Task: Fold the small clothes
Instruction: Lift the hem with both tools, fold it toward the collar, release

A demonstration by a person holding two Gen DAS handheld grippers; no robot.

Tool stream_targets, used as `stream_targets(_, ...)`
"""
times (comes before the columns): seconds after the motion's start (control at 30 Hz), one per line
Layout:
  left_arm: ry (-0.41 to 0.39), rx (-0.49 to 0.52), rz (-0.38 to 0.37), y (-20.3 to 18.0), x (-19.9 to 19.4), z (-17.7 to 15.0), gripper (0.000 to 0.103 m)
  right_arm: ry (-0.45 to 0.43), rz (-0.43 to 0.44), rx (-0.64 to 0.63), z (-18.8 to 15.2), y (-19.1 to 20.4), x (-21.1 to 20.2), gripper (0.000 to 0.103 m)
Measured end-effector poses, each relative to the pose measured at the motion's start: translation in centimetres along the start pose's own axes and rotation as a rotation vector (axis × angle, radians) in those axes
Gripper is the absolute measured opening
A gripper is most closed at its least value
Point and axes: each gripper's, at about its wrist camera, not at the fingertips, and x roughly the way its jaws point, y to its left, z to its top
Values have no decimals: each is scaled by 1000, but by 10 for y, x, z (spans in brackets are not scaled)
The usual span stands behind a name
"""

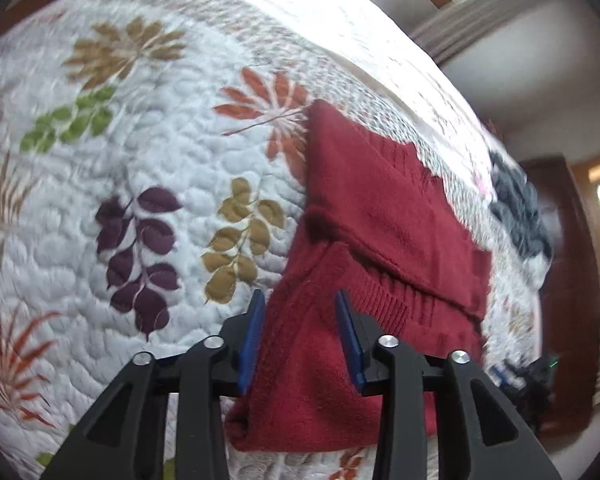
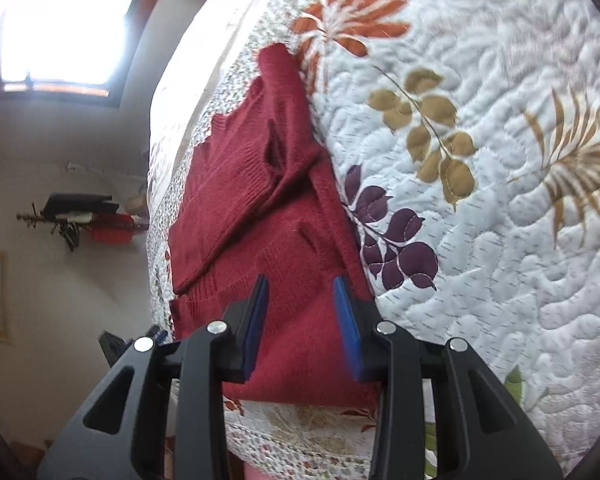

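Note:
A dark red knitted garment (image 1: 372,236) lies partly folded on a white quilted bedspread (image 1: 140,152) with leaf prints. In the left wrist view my left gripper (image 1: 300,304) is open, its blue pads on either side of the garment's near end, hovering over it. In the right wrist view the same red garment (image 2: 260,216) runs away from the camera along the bed's edge. My right gripper (image 2: 300,288) is open too, its blue pads straddling the near part of the knit. Neither gripper pinches the cloth. A sleeve or flap is folded across the garment's middle.
A dark grey and white piece of clothing (image 1: 520,208) lies further along the bed's edge. The bedspread (image 2: 480,160) drops off at the left into the room. A window (image 2: 60,32), a wall shelf (image 2: 80,216) and a dark wooden door (image 1: 560,260) stand beyond.

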Motion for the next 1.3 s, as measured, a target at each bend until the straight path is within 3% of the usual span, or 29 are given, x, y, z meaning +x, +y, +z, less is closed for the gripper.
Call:
stream_targets(0.2,47,236,144,-44,38,8,45,-2,-77,-128,-10,29,5,39)
stream_targets(0.37,60,326,257,-58,65,10,43,10,-147,-214,-12,42,13,39)
stream_targets(0.43,52,345,267,-61,69,9,33,13,-177,-246,-11,45,18,39)
stream_targets(0.47,43,353,275,-62,69,8,19,15,-188,-258,-11,46,19,39)
stream_targets(0.5,18,369,287,-64,66,7,12,17,-199,-272,-10,47,20,39)
stream_targets(0.6,-35,396,282,-69,54,1,6,17,-239,-352,-10,53,26,40)
stream_targets(0.7,-104,403,213,-73,30,-9,6,19,-271,-438,-11,61,33,50)
stream_targets(0.83,-137,406,176,-74,17,-17,6,30,-314,-539,-10,71,47,50)
stream_targets(1.07,-71,384,156,-67,40,-11,6,70,-415,-621,3,72,82,51)
stream_targets(1.3,-10,408,189,-68,69,-11,10,132,-464,-682,1,72,109,46)
